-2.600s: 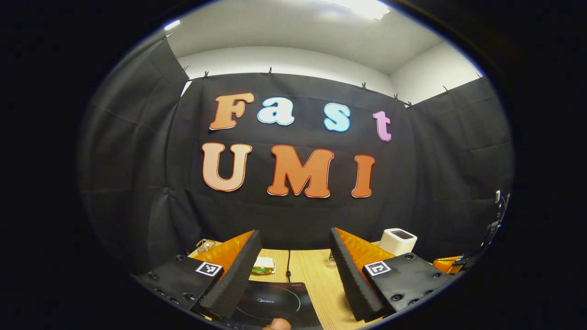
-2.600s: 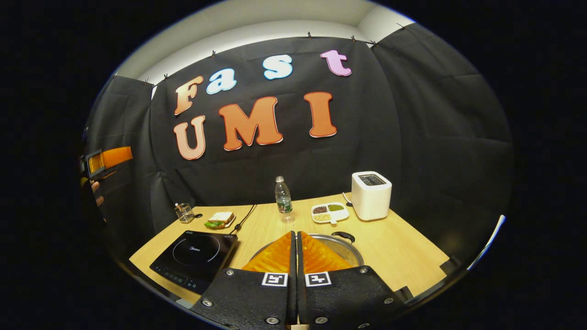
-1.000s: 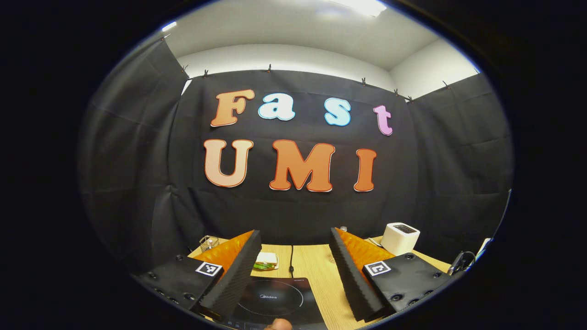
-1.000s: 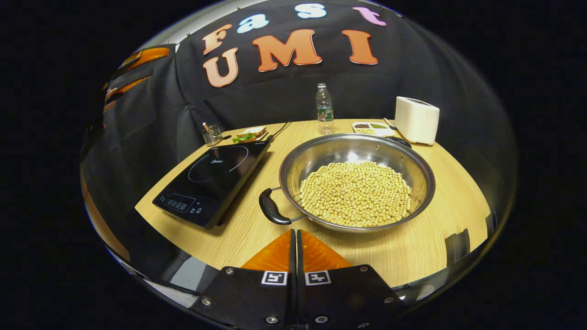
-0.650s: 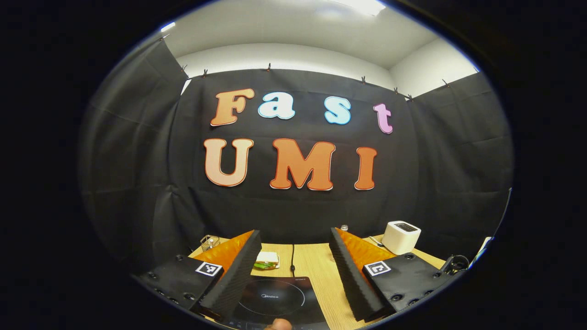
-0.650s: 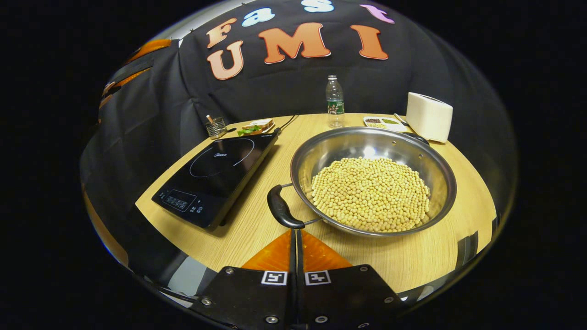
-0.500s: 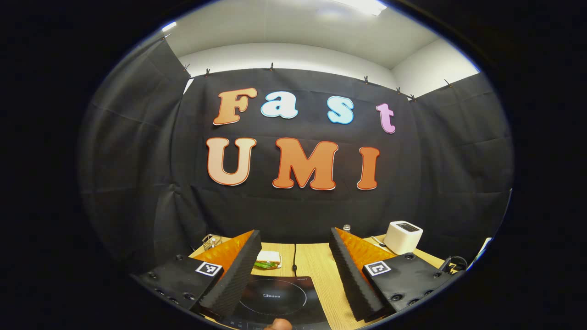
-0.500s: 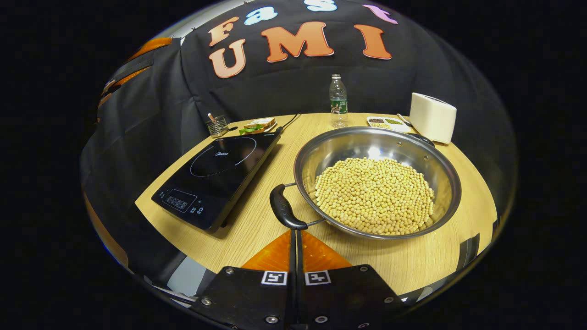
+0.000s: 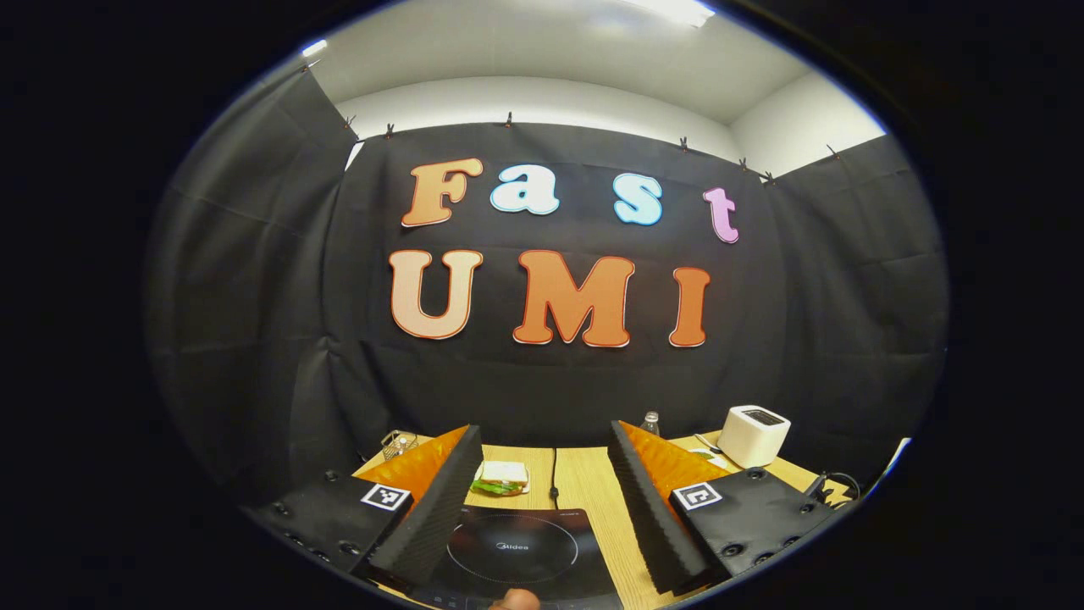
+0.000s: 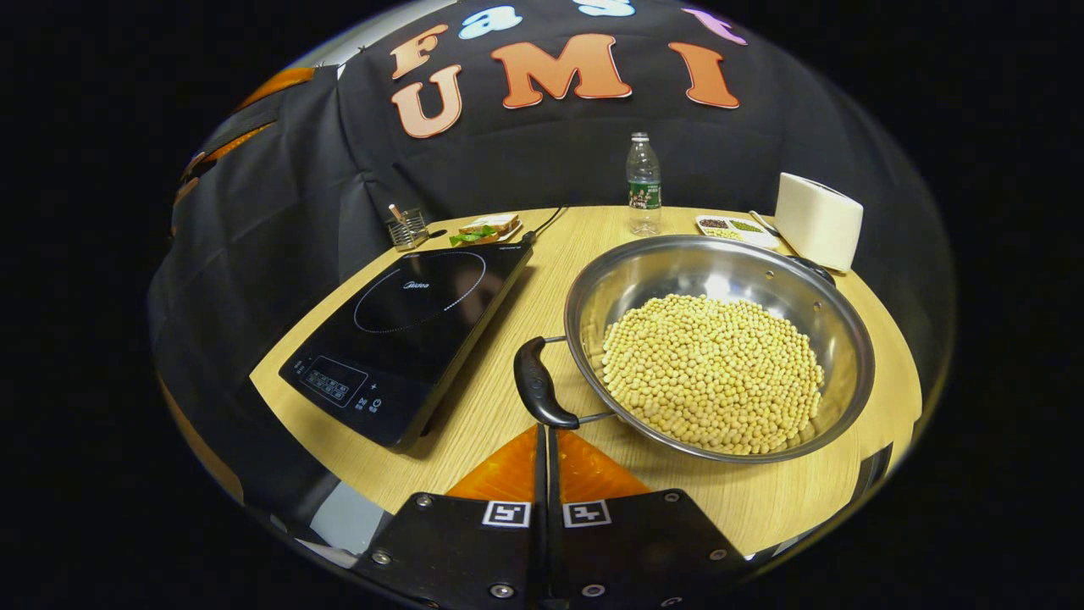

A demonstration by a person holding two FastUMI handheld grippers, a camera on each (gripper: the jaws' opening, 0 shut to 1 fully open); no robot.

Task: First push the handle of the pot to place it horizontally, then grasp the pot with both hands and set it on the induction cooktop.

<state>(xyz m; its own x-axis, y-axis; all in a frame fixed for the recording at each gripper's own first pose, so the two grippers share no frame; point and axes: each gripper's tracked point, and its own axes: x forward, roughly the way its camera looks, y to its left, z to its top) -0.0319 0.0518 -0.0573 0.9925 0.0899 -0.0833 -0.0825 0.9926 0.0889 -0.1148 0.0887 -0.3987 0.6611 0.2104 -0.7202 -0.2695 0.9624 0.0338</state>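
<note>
A wide steel pot [image 10: 813,288] full of yellow beans sits on the wooden table, right of a black induction cooktop [image 10: 406,326]. Its near black handle [image 10: 536,383] points toward me, and a second handle [image 10: 815,268] shows at the far rim. My right gripper [image 10: 544,430] is shut, empty, with its tips touching or just short of the near handle's lower end. My left gripper [image 9: 542,440] is open and held high over the cooktop [image 9: 517,551], with nothing between its fingers.
Along the back of the table stand a water bottle [image 10: 644,185], a white toaster [image 10: 817,220], a divided dish of grains [image 10: 735,227], a sandwich on a plate [image 10: 487,229] and a small wire holder [image 10: 408,229]. A cord [image 10: 542,224] runs from the cooktop to the wall.
My right gripper dropped from a high look over the table and closed in on the pot's near handle, still shut. The left gripper drifted slightly and stayed open.
</note>
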